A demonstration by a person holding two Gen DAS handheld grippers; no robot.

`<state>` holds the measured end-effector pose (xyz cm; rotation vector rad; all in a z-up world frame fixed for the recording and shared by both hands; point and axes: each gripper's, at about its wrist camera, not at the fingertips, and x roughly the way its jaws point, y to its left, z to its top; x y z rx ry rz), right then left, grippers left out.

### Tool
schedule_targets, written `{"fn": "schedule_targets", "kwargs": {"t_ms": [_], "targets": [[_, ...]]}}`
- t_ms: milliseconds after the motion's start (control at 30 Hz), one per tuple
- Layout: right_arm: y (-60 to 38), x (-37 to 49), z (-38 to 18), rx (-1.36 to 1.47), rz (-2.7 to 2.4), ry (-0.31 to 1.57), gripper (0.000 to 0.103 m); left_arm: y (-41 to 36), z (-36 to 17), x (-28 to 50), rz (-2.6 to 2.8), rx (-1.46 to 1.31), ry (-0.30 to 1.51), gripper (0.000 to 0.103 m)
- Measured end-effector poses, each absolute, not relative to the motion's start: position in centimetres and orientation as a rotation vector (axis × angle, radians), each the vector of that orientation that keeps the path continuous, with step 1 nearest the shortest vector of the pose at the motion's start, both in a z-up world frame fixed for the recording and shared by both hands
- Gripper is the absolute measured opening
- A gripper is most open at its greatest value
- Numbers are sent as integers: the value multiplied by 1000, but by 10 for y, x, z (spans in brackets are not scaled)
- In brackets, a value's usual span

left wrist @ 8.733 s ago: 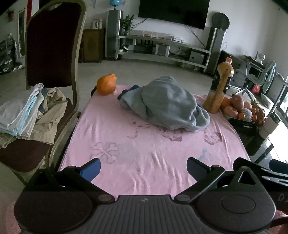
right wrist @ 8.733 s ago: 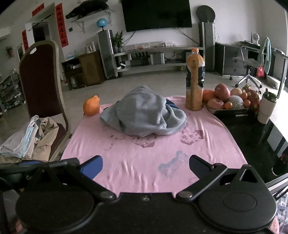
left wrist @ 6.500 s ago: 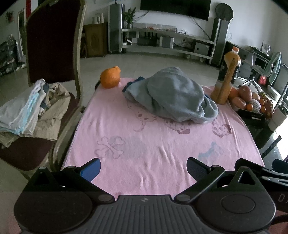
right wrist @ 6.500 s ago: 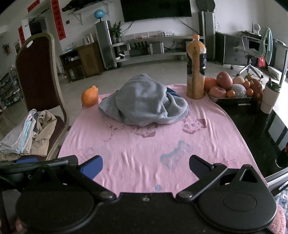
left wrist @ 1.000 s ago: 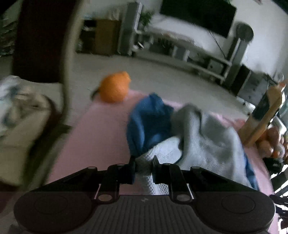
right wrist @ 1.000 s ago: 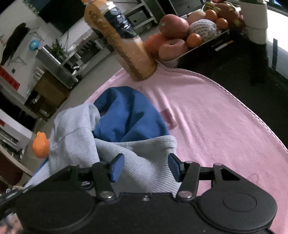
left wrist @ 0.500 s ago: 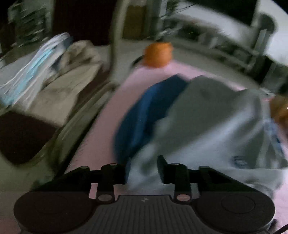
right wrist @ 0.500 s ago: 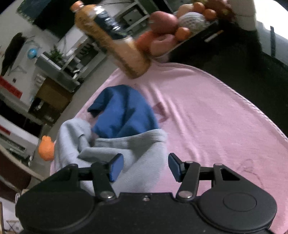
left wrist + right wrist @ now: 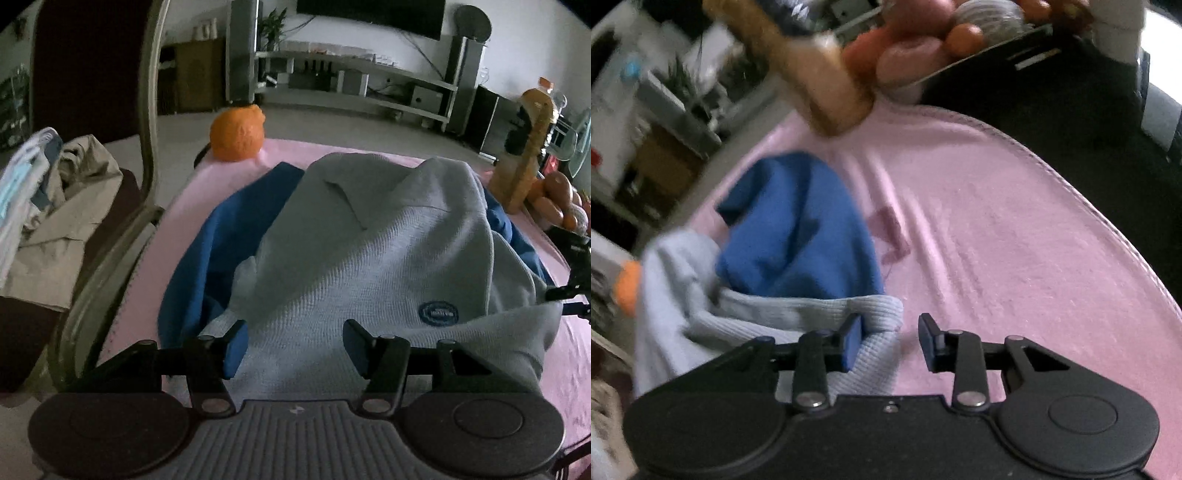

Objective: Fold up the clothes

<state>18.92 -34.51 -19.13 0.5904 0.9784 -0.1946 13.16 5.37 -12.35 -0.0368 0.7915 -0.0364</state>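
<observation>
While the grey knit sweater (image 9: 388, 243) lies spread over the middle of the pink blanket (image 9: 997, 229) that covers the counter, everything else arranges itself around it. Farthest to the sweater's left stands a dark-backed chair (image 9: 92, 74), its seat piled with folded clothes (image 9: 44, 192) in beige and pale blue. Nearer, at the blanket's far left corner beyond the sweater, sits an orange fruit (image 9: 238, 133). A blue garment (image 9: 214, 236) lies under the sweater and shows along its left edge and again at its right. The left gripper (image 9: 291, 341) hovers at the sweater's near hem with its fingers spread well apart, the knit fabric showing between them and nothing clamped. A round dark badge (image 9: 438, 314) marks the sweater's front toward its right side. The right gripper (image 9: 890, 341) is at the sweater's right end, partly open; the ribbed hem lies against its left finger, with bare blanket beneath the right finger, and no grip is closed on the cloth. Right of the sweater, at the far edge of the blanket, stands a bottle of orange drink (image 9: 532, 147), and beyond that a tray of fruit (image 9: 923, 44), blurred in the right wrist view.
</observation>
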Motion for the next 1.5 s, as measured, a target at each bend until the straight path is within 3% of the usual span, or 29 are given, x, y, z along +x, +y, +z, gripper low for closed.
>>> {"fn": "schedule_targets", "kwargs": {"t_ms": [67,133,233,300,433,567,733,900,1033,1133,1333,1500], "targets": [[-331,199,-189,522,-168,981,36,44,-127,153,-44,1,807,56],[-319,204,-185,490,-137,969,45,36,-132,173,-45,30,813,56],[-316,201,-171,560,-41,882,45,31,-145,192,26,74,836,56],[-325,194,-160,665,24,814,45,33,-156,201,158,124,879,50],[-350,186,-157,768,-66,811,53,48,-156,203,203,87,907,49],[-372,180,-174,831,-163,885,52,56,-157,205,212,58,914,50],[-390,168,-194,936,-171,903,43,64,-159,209,216,11,924,50],[-369,180,-195,773,-130,927,26,61,-160,208,211,18,916,52],[-346,188,-193,685,-97,949,26,61,-161,208,206,30,910,53],[-337,188,-186,645,-110,928,15,61,-161,208,205,38,907,53],[-331,156,-129,536,-320,707,13,50,-159,205,174,80,912,55],[-333,107,-98,561,-433,644,13,27,-144,181,101,160,849,54]]}}
